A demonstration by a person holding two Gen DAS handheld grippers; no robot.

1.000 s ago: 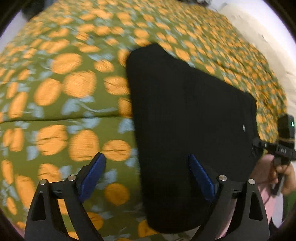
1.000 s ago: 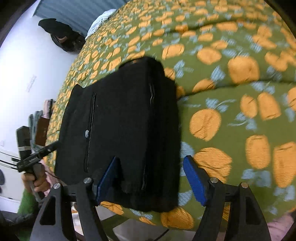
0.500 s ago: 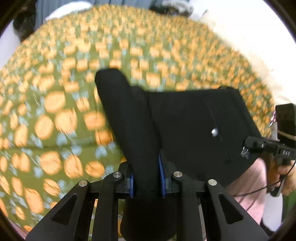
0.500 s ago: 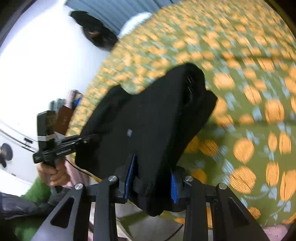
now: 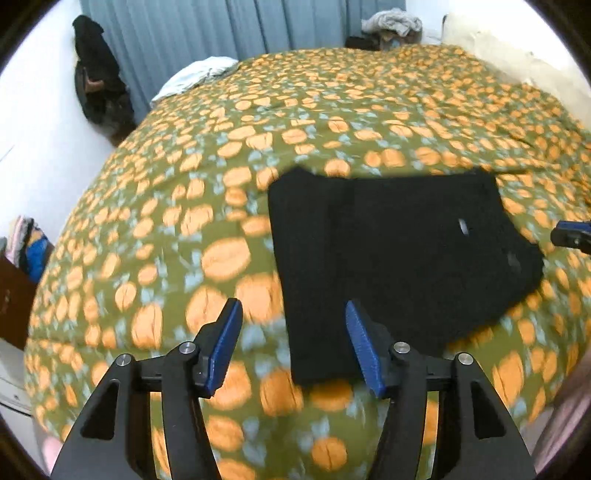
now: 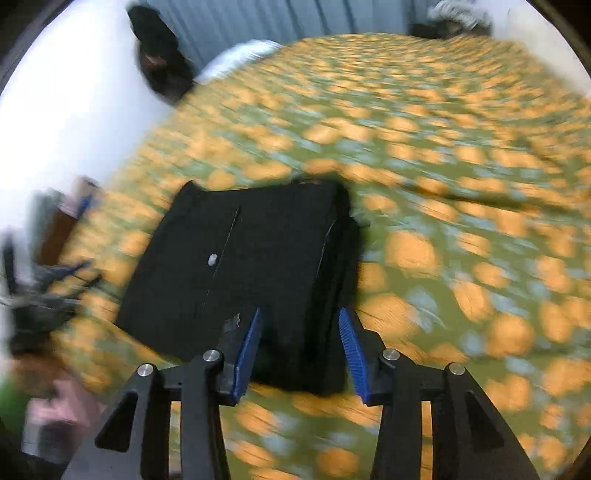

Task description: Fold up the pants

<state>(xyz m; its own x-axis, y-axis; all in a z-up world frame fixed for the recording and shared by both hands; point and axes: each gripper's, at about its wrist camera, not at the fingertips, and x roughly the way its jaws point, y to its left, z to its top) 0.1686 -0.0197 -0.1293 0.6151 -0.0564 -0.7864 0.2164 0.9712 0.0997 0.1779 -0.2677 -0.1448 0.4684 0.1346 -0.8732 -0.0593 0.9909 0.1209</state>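
Note:
Black pants, folded into a compact rectangle, lie flat on the bedspread, with a small silver button showing on top. My left gripper hovers above their near left corner, its jaws opening, nothing pinched between the blue pads. In the right wrist view the same pants lie just ahead of my right gripper. Its jaws are opening too, and the pads stand clear of the cloth below them. The right gripper's tip shows at the edge of the left wrist view.
The bed carries a green spread with orange fruit print. A white cloth lies at its far edge before blue curtains. Dark clothes hang at the far left wall. A pale pillow sits far right. A hand holds the other gripper.
Both grippers closed on the pants' near edge half a second ago, lifting it. Now both have let go and risen, and the pants lie flat further from the cameras.

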